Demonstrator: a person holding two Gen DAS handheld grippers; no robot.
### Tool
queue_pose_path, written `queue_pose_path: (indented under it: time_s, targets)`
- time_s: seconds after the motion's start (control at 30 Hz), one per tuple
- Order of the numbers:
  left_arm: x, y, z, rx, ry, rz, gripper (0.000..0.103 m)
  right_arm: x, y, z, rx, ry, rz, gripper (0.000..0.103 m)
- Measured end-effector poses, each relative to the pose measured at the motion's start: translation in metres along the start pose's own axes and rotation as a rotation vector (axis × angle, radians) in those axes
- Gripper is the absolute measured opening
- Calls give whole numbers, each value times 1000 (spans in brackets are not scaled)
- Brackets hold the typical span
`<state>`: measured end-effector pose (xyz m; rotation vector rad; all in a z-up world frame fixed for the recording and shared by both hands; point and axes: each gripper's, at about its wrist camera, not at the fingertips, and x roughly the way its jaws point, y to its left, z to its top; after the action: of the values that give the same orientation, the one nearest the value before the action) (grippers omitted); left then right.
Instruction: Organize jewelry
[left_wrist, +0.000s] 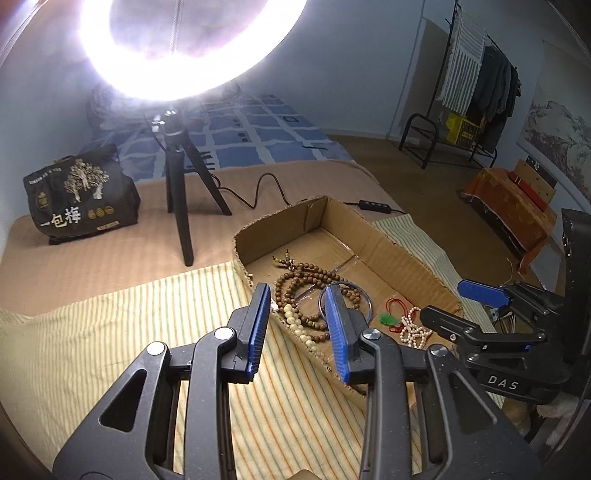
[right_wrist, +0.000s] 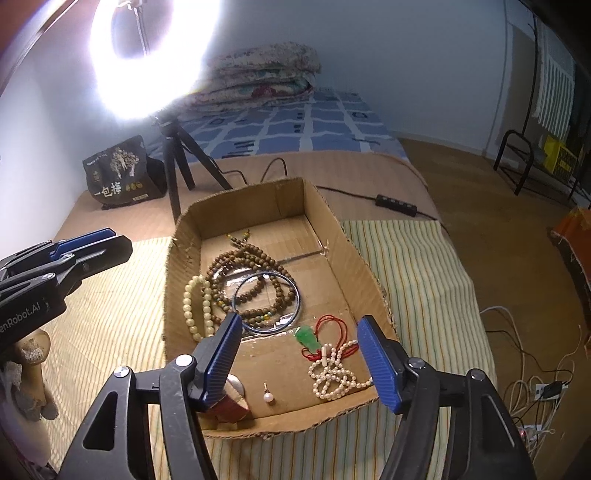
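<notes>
LEFT: left gripper (left_wrist: 297, 325) hovering, jaws parted, empty | RIGHT: right gripper (right_wrist: 301, 363) hovering, jaws wide, empty | JEWELRY: brown bead strand (right_wrist: 247, 273), bangle (right_wrist: 266, 302), pearl strand (right_wrist: 334, 371) lying inside cardboard box (right_wrist: 364, 266) | SURROUNDINGS: ring light tripod (right_wrist: 177, 173) standing behind box

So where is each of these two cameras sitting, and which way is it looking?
Left wrist view: sits behind the left tool, looking down at the cardboard box's near left corner; the right tool shows at right.
Right wrist view: sits behind the right tool, looking into the box; the left tool shows at left.
Both share the box, brown beads, ring light.
</notes>
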<state>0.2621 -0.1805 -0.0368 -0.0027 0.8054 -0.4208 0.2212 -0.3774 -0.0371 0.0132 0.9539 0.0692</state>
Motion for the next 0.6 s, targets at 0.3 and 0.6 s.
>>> queue_pose_path:
  time_s: [0.3, 0.6]
  targets:
    - [-45, 6, -6, 14, -56, 15, 31, -46, 18, -3, -38, -101, -13, 83]
    - [-90, 4, -16, 27, -120, 28, 47, -78, 33, -11, -64, -159, -34, 93]
